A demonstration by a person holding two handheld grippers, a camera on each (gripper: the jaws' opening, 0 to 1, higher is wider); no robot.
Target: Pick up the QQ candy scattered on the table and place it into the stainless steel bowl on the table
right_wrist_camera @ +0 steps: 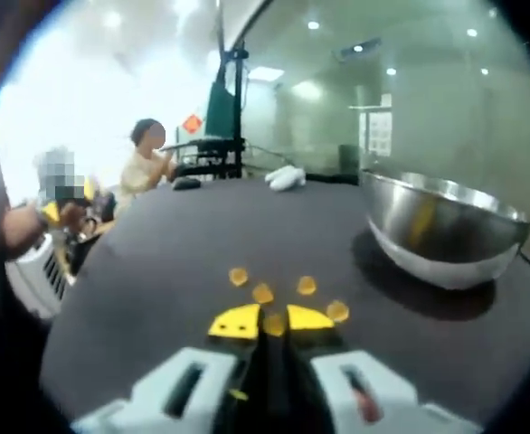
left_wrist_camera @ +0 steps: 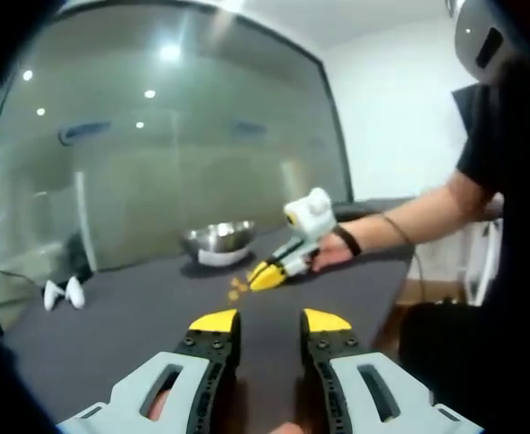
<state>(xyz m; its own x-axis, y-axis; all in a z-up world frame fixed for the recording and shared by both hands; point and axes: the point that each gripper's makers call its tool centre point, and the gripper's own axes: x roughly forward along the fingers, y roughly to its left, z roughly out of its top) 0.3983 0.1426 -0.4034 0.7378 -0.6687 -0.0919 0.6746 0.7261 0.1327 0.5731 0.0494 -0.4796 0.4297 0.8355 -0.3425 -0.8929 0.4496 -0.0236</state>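
Several yellow QQ candies (right_wrist_camera: 262, 293) lie loose on the dark table (right_wrist_camera: 156, 271), just ahead of my right gripper (right_wrist_camera: 272, 322). Its yellow-tipped jaws are closed in on one candy (right_wrist_camera: 273, 325) that fills the gap between them. The stainless steel bowl (right_wrist_camera: 441, 226) stands to the right of the candies, a short way off. In the left gripper view my left gripper (left_wrist_camera: 269, 322) hovers open over the near side of the table with nothing between its jaws. Farther ahead the right gripper (left_wrist_camera: 269, 274) dips to the candies (left_wrist_camera: 236, 289), with the bowl (left_wrist_camera: 220, 239) behind.
A person's forearm (left_wrist_camera: 410, 221) reaches in from the right, holding the right gripper. Two small white objects (left_wrist_camera: 64, 294) lie near the table's far left edge. A glass wall runs behind the table. A person (right_wrist_camera: 143, 167) sits beyond the table's far end.
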